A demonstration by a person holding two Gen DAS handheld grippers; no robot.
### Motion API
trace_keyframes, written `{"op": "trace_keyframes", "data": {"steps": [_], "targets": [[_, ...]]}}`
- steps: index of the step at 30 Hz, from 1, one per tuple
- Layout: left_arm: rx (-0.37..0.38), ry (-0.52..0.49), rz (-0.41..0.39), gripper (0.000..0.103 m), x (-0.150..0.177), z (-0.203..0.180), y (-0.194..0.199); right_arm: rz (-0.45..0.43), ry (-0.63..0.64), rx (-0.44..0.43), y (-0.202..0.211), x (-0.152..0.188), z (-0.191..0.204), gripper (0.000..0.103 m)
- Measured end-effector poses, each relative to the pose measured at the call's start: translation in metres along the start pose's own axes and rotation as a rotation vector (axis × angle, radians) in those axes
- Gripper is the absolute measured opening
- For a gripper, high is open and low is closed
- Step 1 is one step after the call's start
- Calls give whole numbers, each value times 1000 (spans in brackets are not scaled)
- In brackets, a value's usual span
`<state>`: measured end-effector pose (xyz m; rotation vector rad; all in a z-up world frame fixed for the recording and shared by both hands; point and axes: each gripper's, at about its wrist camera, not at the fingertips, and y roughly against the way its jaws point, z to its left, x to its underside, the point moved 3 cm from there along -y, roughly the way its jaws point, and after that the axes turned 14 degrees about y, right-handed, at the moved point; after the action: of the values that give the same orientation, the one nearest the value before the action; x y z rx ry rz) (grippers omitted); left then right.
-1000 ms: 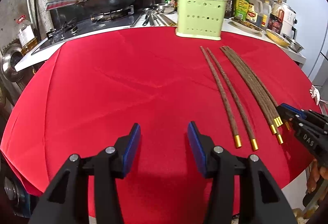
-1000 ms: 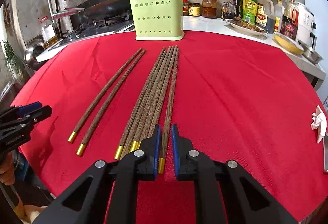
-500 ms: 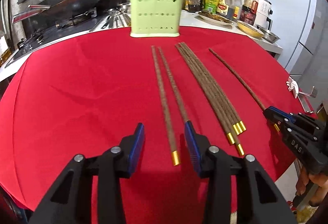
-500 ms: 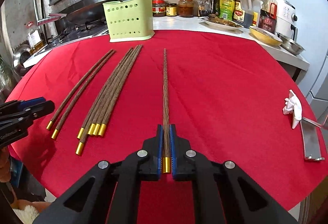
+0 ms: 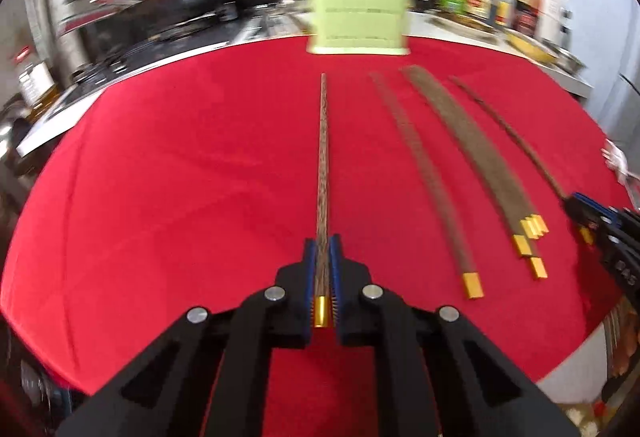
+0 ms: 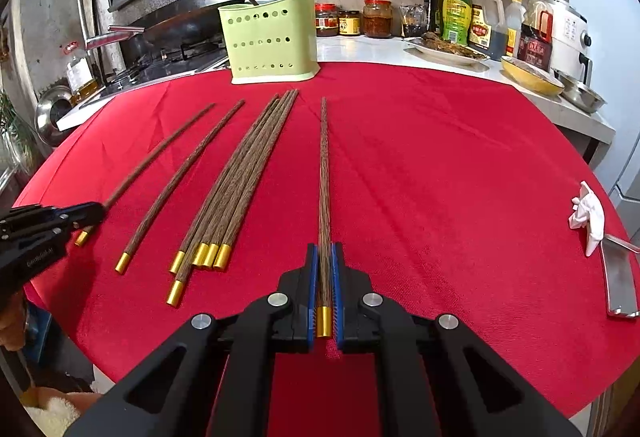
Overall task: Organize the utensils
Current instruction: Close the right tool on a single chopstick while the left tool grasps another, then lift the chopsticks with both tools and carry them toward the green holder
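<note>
Nearest in each wrist view, a pair of black jaws with blue pads grips one wooden chopstick near its gold-capped end. The left gripper (image 5: 322, 269) has just been closing, and its jaws now press on the left chopstick (image 5: 322, 173). The right gripper (image 6: 324, 273) has its jaws clamped on the right chopstick (image 6: 324, 177). Each held chopstick runs lengthwise straight away from the camera, gold cap nearest, thin tip toward the far side of the red cloth (image 6: 440, 177) covering the table.

Between the two grippers, a single chopstick (image 6: 180, 177) and a bundle of chopsticks (image 6: 240, 177) lie on the cloth, roughly parallel, gold caps near. All are dark brown, grained and tapering.

At the cloth's far edge stands a pale green perforated holder (image 6: 272, 37), upright, with two chopsticks leaning inside, one showing a gold cap on top.
</note>
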<state>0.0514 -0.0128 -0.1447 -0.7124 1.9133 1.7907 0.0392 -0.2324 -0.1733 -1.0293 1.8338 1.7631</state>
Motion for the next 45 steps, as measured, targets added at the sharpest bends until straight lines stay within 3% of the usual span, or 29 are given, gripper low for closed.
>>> {"op": "trace_keyframes", "data": {"steps": [8,14,17,20,23,25,29,35,45], "targets": [[72,71,26,7,3,19,7,6,-22,-20,5,4,-1,9],[59,33,1,8,11,16,11,9,-21,-20,14,13,-1,14],[60,20,-5,15,10,12,10,0,-30,-24,15,15,-1,16],[64,-4,-6,30,13,5,10,-5,-34,-33,17,17,1,17],[44,-30,-19,31,15,1,10,-15,-20,-16,19,19,4,18],[45,-24,-14,27,15,3,11,-19,-20,-1,20,20,4,15],[0,-36,-34,7,15,7,12,-32,-9,14,21,22,6,10],[43,-41,-38,7,17,6,19,-48,-7,13,26,21,8,7],[99,0,-208,7,-9,11,75,-192,10,59,71,-13,3,7]]}}
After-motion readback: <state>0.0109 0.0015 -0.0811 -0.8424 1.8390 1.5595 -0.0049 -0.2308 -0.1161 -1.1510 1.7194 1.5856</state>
